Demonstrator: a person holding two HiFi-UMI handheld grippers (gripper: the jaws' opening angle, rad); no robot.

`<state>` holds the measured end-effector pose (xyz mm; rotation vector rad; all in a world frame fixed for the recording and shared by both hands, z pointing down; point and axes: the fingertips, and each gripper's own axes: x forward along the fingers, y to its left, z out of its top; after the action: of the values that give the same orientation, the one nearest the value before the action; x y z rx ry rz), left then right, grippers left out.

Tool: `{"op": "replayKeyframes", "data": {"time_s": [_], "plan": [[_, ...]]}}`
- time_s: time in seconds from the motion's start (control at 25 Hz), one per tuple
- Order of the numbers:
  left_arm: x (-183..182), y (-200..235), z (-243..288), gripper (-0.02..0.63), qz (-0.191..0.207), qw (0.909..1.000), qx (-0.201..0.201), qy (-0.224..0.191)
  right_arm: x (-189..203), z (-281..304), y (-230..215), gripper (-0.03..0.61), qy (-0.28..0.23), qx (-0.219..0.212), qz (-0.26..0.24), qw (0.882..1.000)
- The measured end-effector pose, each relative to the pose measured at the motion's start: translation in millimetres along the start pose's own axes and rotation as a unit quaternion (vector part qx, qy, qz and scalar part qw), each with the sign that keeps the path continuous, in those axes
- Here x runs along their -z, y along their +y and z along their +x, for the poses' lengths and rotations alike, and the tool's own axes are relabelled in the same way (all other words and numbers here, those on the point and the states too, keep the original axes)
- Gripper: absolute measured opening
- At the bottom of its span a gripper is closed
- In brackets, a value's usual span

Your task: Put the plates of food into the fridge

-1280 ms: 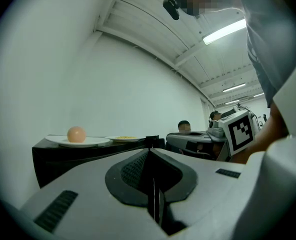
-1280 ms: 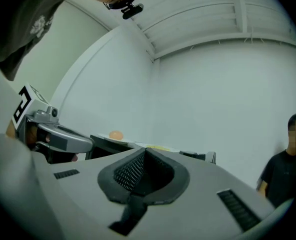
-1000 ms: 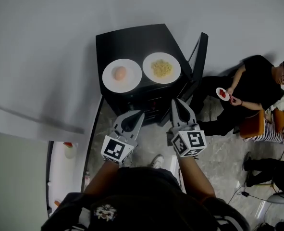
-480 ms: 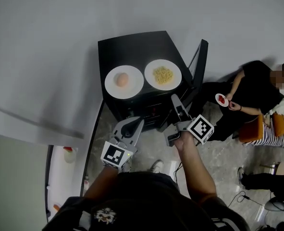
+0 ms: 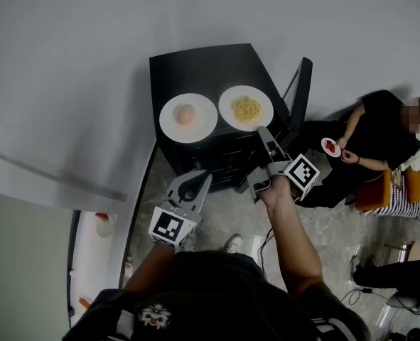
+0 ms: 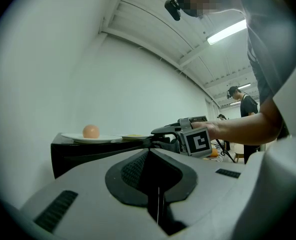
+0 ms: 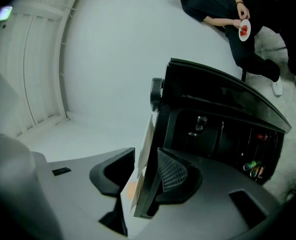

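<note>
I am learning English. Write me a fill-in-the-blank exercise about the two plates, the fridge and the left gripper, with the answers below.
1. The white round plate of yellow noodles stands on ____ of the small black fridge.
2. The other white round plate beside it carries one ____.
3. The black fridge door stands ____.
4. The fingers of the left gripper are ____, with nothing between them.
Missing words: top; egg; open; shut.

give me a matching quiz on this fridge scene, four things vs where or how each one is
1 noodle plate
2 plate with round orange food
3 left tongs
4 fridge door

a open
b shut, empty
c fridge top, left side
d fridge top, right side

Pairs: 1-d, 2-c, 3-b, 4-a
</note>
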<state>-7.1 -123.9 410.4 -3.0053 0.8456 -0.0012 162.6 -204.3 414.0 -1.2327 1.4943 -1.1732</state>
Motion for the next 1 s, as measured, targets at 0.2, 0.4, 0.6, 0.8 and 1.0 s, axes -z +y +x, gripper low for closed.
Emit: {"op": "replayKeyframes", "data": {"time_s": [0.2, 0.4, 0.6, 0.8, 1.0], "plan": [[-2, 3, 2, 0.021, -0.005, 1.0, -0.003, -0.003, -4, 10, 0, 0.152, -0.002, -0.001, 0.007, 1.0], [-10, 4, -3, 0.021, -0.014, 0.9998, -0.008, -0.011, -7, 15, 5, 0.14, -0.007, -0.005, 0.007, 1.0], [-12, 2, -8, 0.021, -0.006, 0.9999, -0.009, -0.01, -9, 13, 7, 0.089, -0.015, 0.005, 0.009, 1.0], [-7, 1, -11, 0.021, -0.002, 1.0, -0.007, -0.005, -9, 13, 8, 0.066, -0.017, 0.006, 0.009, 1.0], [-4, 1, -10, 0.021, -0.001, 0.9999, -0.005, -0.01, -9, 14, 5, 0.056, -0.018, 0.003, 0.02, 1.0]]}}
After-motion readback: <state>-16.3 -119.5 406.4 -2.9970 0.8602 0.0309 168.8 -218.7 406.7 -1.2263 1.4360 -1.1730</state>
